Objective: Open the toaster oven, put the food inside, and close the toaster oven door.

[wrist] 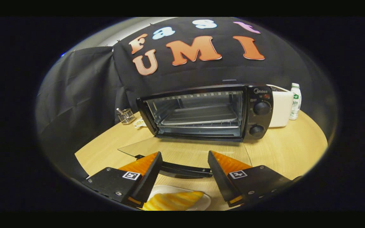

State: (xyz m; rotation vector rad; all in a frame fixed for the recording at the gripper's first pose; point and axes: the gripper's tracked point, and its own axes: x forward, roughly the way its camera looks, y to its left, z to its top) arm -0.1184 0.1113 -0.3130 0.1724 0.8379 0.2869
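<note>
**Glass door down, bread not yet lifted: where this could slip**

Glass is the chief hazard here. The toaster oven (206, 112) sits on the wooden table (290, 148) with its door (182, 153) folded flat toward the near side, the clear pane almost lost against the wood and its dark handle (185, 170) lying just ahead of the fingertips. The cavity is open, with a tray (201, 117) resting on the rack inside.

The gripper (185, 163) hangs above the near end of the table, its fingers spread well apart and holding nothing. Below and between them, at the near edge, lies the food: a golden piece of bread (173, 200) on a white plate (203, 202).

My reading is that the pick-up comes next, and several things could spoil it. Bread is soft, so a hard squeeze would likely crush or tear it, while a shallow pinch may let it slide off. Fingers coming down too steeply could strike the plate rim and push the plate toward the table's near edge. Carrying the food forward means passing over the lowered door; a low path would knock the handle or press on the pane. A placement short of the tray could leave the bread on the door hinge line, blocking closure.

Left of the oven stands a small wire holder (126, 116); to its right, a white appliance (280, 107) and a bottle (295, 101), all well away from the route.
</note>
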